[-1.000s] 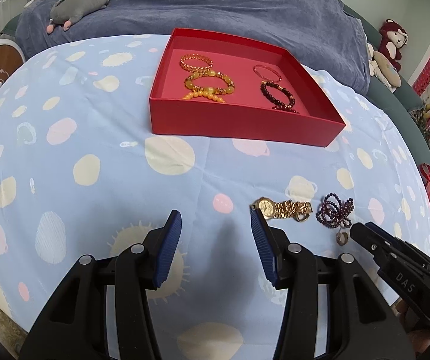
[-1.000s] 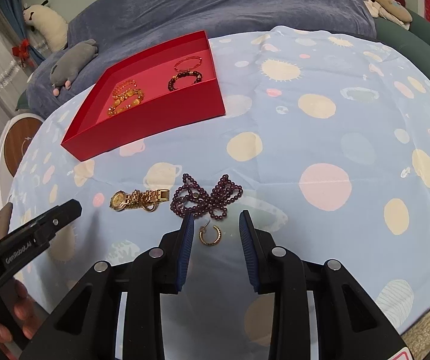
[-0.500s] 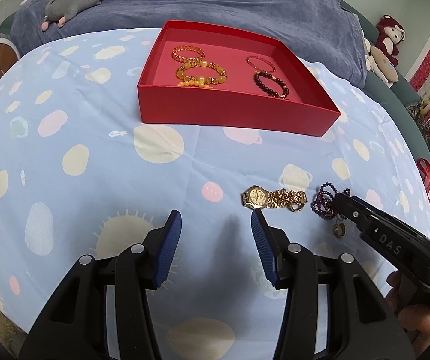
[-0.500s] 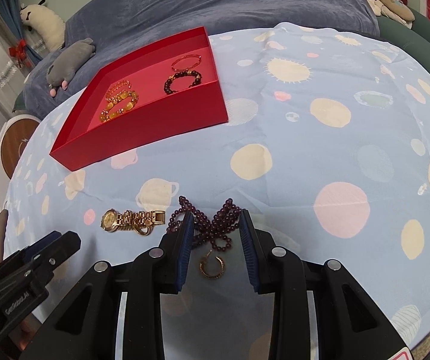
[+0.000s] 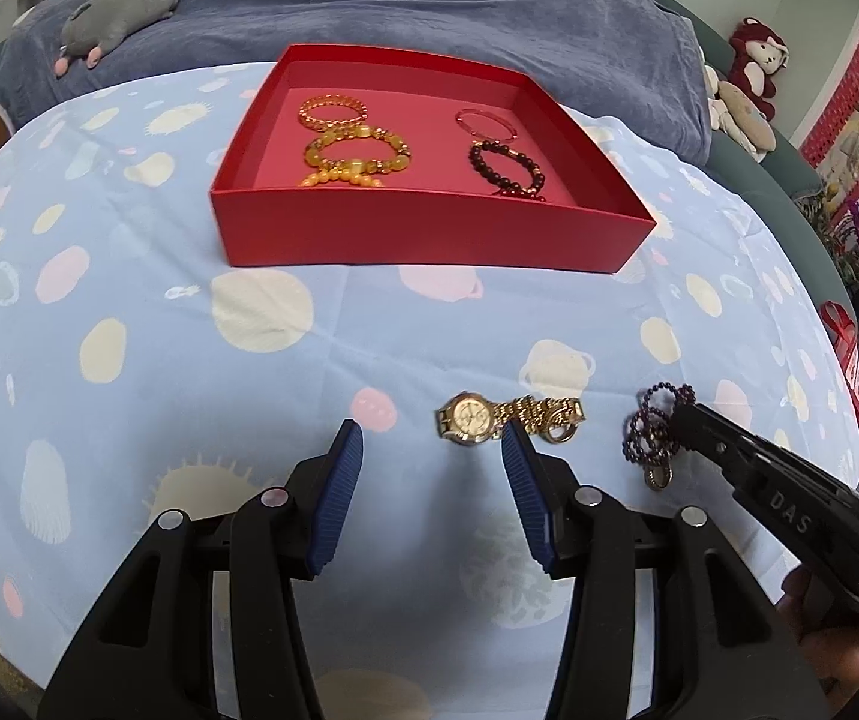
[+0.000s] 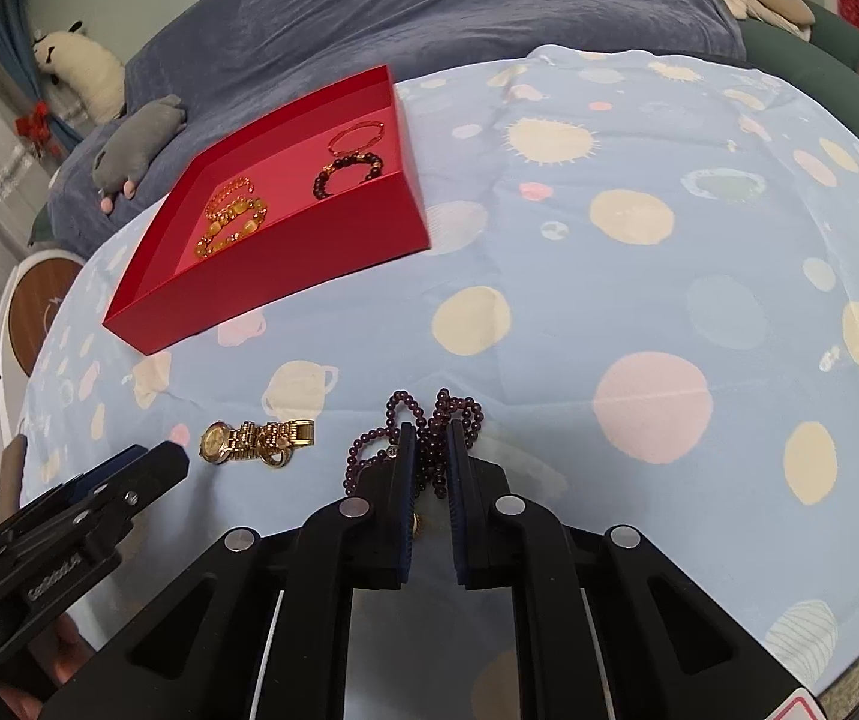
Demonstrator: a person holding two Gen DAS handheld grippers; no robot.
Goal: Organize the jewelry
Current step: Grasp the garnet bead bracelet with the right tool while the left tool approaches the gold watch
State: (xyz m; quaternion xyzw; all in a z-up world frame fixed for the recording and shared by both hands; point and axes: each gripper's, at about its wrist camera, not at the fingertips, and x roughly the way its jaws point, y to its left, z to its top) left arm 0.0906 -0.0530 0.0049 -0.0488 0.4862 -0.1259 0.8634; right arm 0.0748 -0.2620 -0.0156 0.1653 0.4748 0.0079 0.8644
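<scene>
The left claw (image 5: 432, 459) hangs low over the worktop (image 5: 129, 300) with its blue-padded jaws spread wide and nothing between them. Beyond it, toward the far edge of the spotted cloth, sits the red tray (image 5: 423, 237), holding gold and amber bracelets (image 5: 351, 147) on its left side and a thin pink bangle (image 5: 486, 123) with a dark beaded bracelet (image 5: 507, 168) on its right. Just ahead of the left claw's right finger lies a gold watch (image 5: 507, 417), flat on the cloth. Further right, the purple bead necklace (image 6: 423, 429) lies bunched on the worktop, and the right claw (image 6: 429, 462) has its jaws drawn nearly together around the middle of that bunch, beads pinched between the pads. A small gold hoop (image 5: 657, 474) rests just beside the necklace, close under the right claw.
</scene>
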